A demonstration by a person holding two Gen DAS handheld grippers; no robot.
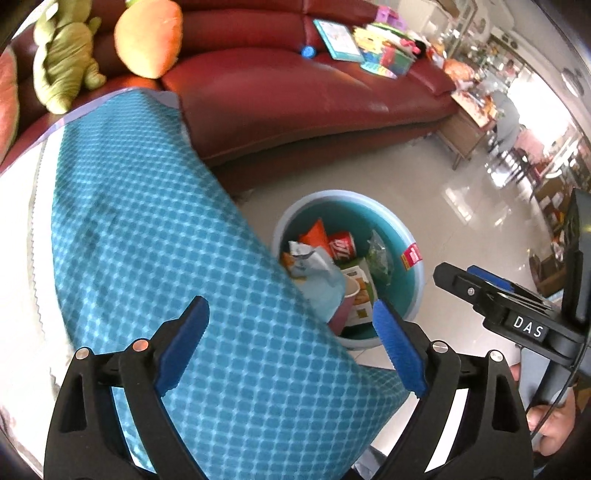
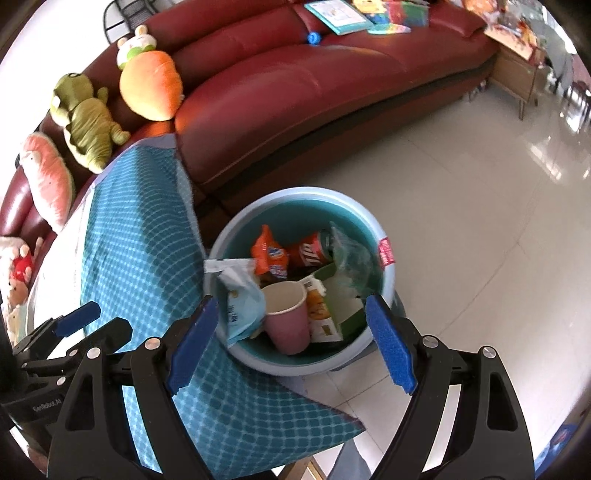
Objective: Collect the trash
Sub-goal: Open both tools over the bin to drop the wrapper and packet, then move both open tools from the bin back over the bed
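A round teal bin [image 2: 384, 236] stands on the floor beside the table and holds trash: a pink paper cup [image 2: 286, 317], a red can [image 2: 308, 251], an orange snack bag [image 2: 267, 253], a white-blue wrapper [image 2: 240, 295], a green carton [image 2: 332, 306] and a clear plastic bag [image 2: 349, 258]. My right gripper [image 2: 291, 343] is open and empty above the bin's near rim. My left gripper [image 1: 291, 347] is open and empty over the table's edge, with the bin [image 1: 415, 280] ahead of it. The right gripper also shows in the left wrist view [image 1: 491, 291], and the left one in the right wrist view [image 2: 77, 317].
A table with a blue checked cloth [image 1: 147, 240] lies left of the bin. A red leather sofa [image 2: 295, 81] behind carries plush toys [image 2: 85, 122] and books [image 2: 340, 13]. Glossy tiled floor [image 2: 480, 221] spreads to the right, with a wooden side table [image 2: 517, 74] beyond.
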